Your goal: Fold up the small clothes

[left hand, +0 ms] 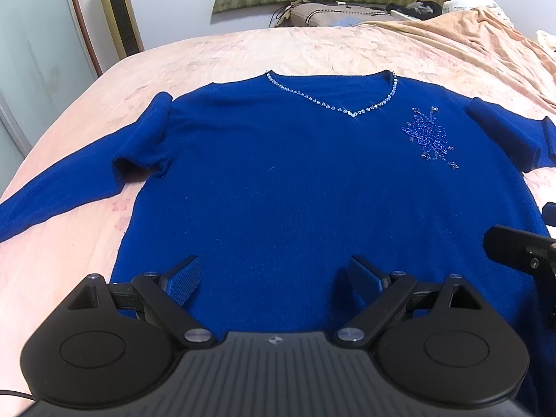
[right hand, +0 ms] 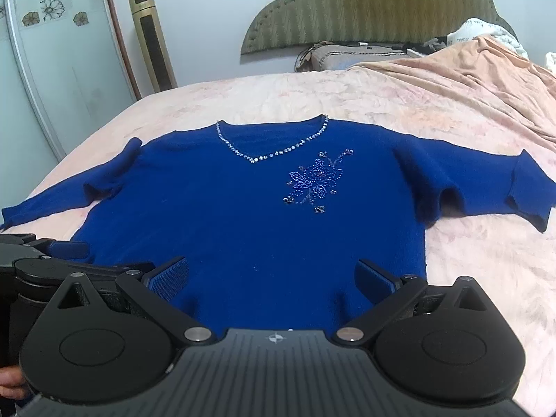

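Observation:
A royal-blue V-neck sweater (left hand: 288,180) lies flat, front up, on a pink bed, sleeves spread to both sides; it also shows in the right wrist view (right hand: 236,215). It has a beaded neckline (left hand: 351,113) and a beaded flower (right hand: 316,182) on the chest. My left gripper (left hand: 274,278) is open over the hem near its left part. My right gripper (right hand: 272,278) is open over the hem near its right part. Neither holds cloth. The right gripper's body shows at the left wrist view's right edge (left hand: 521,253).
The pink bedspread (left hand: 243,52) covers the bed. A rumpled peach blanket (right hand: 469,76) lies at the far right. A pillow (right hand: 347,57) and clutter sit by the green headboard (right hand: 375,10). A gold tower fan (right hand: 153,41) and a glass door (right hand: 45,69) stand to the left.

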`<state>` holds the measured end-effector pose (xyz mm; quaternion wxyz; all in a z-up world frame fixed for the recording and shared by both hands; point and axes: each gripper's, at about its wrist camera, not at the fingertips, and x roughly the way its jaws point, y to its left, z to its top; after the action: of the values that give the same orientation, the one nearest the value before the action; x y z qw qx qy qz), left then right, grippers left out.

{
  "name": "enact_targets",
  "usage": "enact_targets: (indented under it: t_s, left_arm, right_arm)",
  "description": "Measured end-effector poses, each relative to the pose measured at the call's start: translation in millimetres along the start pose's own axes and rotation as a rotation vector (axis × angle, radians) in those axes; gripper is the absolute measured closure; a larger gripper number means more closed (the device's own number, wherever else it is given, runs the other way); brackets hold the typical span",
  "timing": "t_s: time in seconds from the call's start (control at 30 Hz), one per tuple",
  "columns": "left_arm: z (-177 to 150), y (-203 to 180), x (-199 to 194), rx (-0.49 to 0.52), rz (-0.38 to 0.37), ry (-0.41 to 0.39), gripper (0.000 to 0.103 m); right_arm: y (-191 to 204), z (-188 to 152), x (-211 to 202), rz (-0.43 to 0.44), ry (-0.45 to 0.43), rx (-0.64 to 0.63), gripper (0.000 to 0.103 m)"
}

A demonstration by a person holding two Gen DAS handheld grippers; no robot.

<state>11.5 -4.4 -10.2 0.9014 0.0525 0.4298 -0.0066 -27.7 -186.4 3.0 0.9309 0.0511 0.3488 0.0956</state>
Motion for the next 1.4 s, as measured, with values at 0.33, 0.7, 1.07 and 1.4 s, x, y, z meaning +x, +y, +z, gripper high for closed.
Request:
enact_targets:
  t_s: [0.33,0.7,1.07,1.4]
  left_arm:
    - [1.4,-1.2,1.4,0.001,0.007,0.005,0.011]
    - [2.9,-9.5,2.5,0.021,0.025,0.006,0.011]
    - [9.2,-27.2,0.5,0.061,0.032,-0.009,0.011]
    - [15.7,-57.8,-4.9,0.133,0.002,-0.037,0.011]
  right_arm:
    - [-7.5,-0.9,0.4,-0.008,-0.009,0.016,0.0]
    - [-9.9,-2.4,2.0,0.008,-0.01,0.009,0.0]
    - [-20.3,-3.5,-3.0,0.054,-0.027,0.001,0.0]
    - [-66.7,1.3,-7.8,-0.055,-0.06,0.087,0.001]
